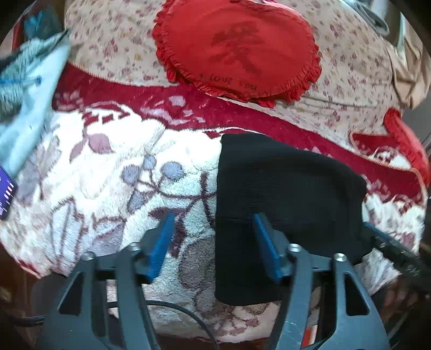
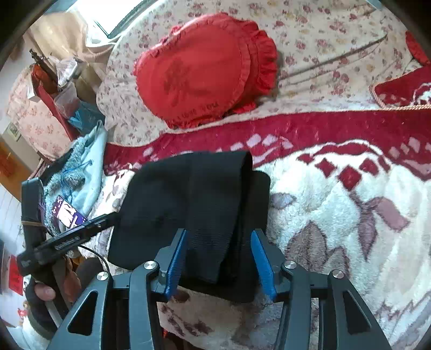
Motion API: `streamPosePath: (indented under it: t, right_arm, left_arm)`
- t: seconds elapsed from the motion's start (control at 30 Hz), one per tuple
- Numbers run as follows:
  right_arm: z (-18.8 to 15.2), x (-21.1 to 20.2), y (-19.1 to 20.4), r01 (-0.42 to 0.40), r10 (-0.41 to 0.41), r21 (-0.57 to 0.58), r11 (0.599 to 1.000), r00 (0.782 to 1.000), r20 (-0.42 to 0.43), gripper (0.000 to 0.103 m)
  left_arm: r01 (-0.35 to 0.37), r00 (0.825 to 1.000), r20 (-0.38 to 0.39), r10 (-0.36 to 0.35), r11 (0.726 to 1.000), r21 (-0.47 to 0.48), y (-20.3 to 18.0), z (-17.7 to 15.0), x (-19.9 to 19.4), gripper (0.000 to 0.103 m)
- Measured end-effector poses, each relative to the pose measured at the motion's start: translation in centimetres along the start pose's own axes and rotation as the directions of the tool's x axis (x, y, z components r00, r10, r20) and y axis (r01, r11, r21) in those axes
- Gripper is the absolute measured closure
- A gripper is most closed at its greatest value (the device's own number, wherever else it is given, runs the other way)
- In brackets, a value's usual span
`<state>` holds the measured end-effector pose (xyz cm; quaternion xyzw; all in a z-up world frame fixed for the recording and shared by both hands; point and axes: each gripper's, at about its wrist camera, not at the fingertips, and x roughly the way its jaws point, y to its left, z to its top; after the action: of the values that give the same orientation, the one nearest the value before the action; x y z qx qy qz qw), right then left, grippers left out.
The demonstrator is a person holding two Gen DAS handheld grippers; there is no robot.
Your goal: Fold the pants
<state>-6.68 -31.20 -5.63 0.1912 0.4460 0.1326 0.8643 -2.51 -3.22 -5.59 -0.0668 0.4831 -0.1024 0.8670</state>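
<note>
Pants (image 2: 194, 215) sit folded into a black bundle on the blanket (image 2: 336, 215). Both grippers, left (image 1: 212, 228) and right (image 2: 218, 245), gape wide, holding nothing. I'd just back off gently so nothing snags the top layer.

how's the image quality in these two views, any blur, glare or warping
Left wrist view: strong fisheye bend, dark corners, left edge smeared around the pale blue cloth; black pants show little texture. Right wrist view: same warping, window blown out at top left, red cushion fairly sharp.
</note>
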Motion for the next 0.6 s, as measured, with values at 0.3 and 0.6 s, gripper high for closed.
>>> streamPosePath:
  t: [0.3,0.6]
  right_arm:
    - [0.6,1.9,-2.4,-0.030,0.030,0.061,0.998,1.000,-0.003,0.042]
    - [0.9,3.6,-2.6,-0.118,0.117,0.067,0.991,0.993,0.028,0.055]
  left_arm:
    - [0.138,0.987,-0.068,-0.144,0.986,-0.092,1.1,-0.2,2.2,0.026]
    - [0.203,0.976,-0.057,-0.209,0.974,-0.104,0.1,0.3,3.3,0.051]
